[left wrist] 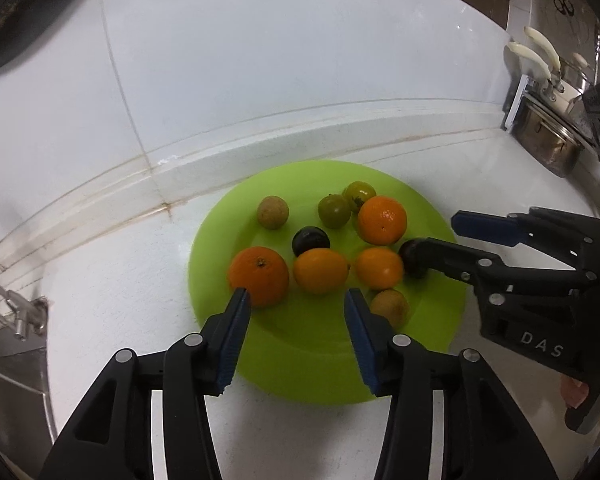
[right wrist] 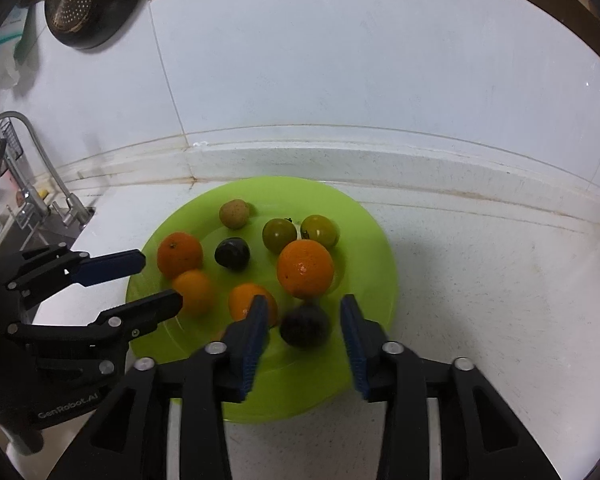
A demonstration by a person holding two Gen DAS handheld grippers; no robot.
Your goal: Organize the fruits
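A lime-green plate [left wrist: 380, 376] sits on the white counter [right wrist: 500, 280], its far rim close to the raised ledge along the tiled wall [left wrist: 300, 60]. All the fruit lies on the plate. Toward the plate's far side are a tan round fruit [left wrist: 273, 212] and two greenish fruits [left wrist: 334, 211], touching one another. Just nearer than these is a big orange [left wrist: 382, 220], with a dark plum [left wrist: 311, 241] near the plate's middle. Across the middle runs a row: a large orange [left wrist: 259, 276], then two smaller yellow-orange fruits [left wrist: 321, 276], close together. Near the plate's front edge lies another tan fruit [left wrist: 390, 306].

The left gripper [left wrist: 296, 300] hovers over the plate's near rim, jaws spread wide and holding nothing; one fingertip sits just beside the large orange. The right gripper [right wrist: 304, 308] comes in over the plate's right side, also wide open and empty, its jaws straddling a second dark fruit [right wrist: 305, 326], which looks blurred, so I cannot tell whether a pad touches it.

Right of the plate the counter runs bare up to the ledge. Left of the plate, a sink tap [right wrist: 32, 196] marks the counter's edge.
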